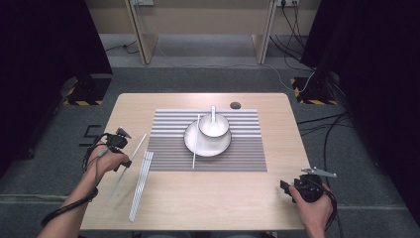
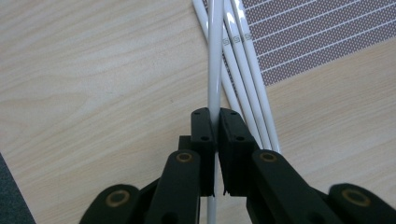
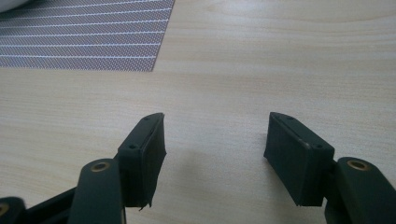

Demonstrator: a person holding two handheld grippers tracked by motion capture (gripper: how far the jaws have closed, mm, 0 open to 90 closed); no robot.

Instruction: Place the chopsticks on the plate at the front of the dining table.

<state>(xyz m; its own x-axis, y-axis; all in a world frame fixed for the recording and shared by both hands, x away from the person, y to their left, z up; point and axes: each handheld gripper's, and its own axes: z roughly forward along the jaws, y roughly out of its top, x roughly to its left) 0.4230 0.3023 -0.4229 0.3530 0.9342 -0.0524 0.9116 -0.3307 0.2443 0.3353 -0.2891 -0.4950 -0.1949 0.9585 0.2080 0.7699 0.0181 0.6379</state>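
While pinching one white chopstick (image 2: 215,60) between jaws pressed together, left gripper (image 1: 120,148) at left of the high view, beside the mat's (image 1: 247,156) left edge. Chopstick held just above or against three more chopsticks (image 1: 140,186) lying together on the surface (image 1: 208,198), lower left of the frame; cannot tell if lifted free or touching them. Right gripper (image 3: 215,140) at lower right of the high view, jaws spread wide, nothing between them, only bare wood under.

Judged as table setting, partly done: plate (image 1: 190,144) on the mat at centre of the frame, bowl (image 1: 214,126) standing on the plate, spoon (image 1: 213,115) inside the bowl with handle pointing to the upper edge. One chopstick (image 1: 195,144) already across the plate's left rim, its lower end on the mat. Probably left to do: bringing the held chopstick next to that one. Nothing else seen inside the bowl; food not visible.
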